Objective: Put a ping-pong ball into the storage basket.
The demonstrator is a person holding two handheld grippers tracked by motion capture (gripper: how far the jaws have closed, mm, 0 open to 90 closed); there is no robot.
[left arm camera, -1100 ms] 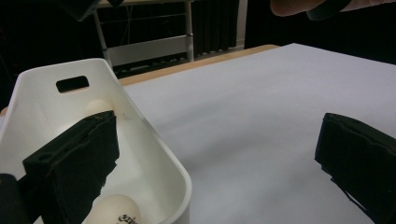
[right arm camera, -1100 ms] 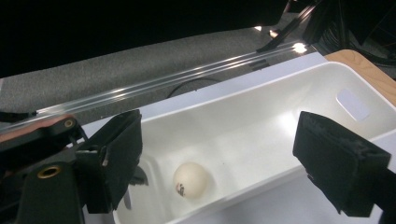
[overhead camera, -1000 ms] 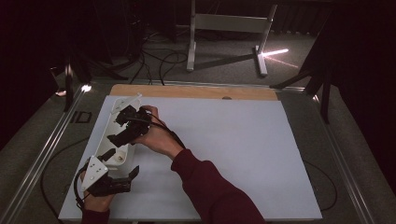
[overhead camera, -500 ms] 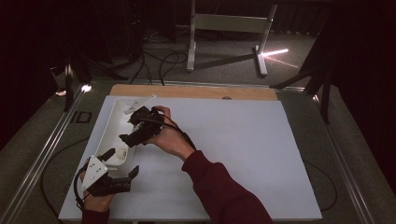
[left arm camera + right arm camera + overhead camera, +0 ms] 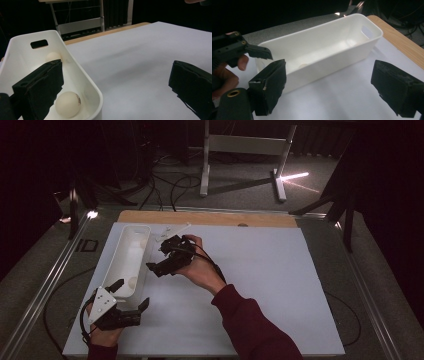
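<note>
Obs., left to right, high view. Your left claw (image 5: 131, 296) sits at the near-left of the white-covered bench (image 5: 280, 285): jaws spread wide, one inside the near end of the long white plastic bin with cut-out handles (image 5: 131, 257), the other outside over the bench; pads not pressing on the wall, so nothing is held. In the left gripper view the claw (image 5: 117, 87) straddles the bin's rounded near corner (image 5: 82, 75), with a small white ball (image 5: 68, 103) by the inner jaw and a second small white ball (image 5: 53, 56) farther along near the handle slot

The bin lies lengthwise along the bench's left side, far end towards the wooden strip (image 5: 210, 218). A thin white strip-like piece (image 5: 175, 230) lies just beyond it; what it is I cannot tell

Your right claw (image 5: 162, 256) hovers just right of the bin's middle, jaws wide and empty. In the right gripper view the claw (image 5: 328, 87) looks across at the bin's long side (image 5: 324, 53), apart from it

Handling, as judged: thin moulded plastic, light and stiff, glossy so likely slippery; walls may flex if pinched mid-span. Take hold on the rim near a corner or at a handle cut-out, one jaw inside, one outside. The balls look very light and will roll if you tilt it; keep it level
</note>
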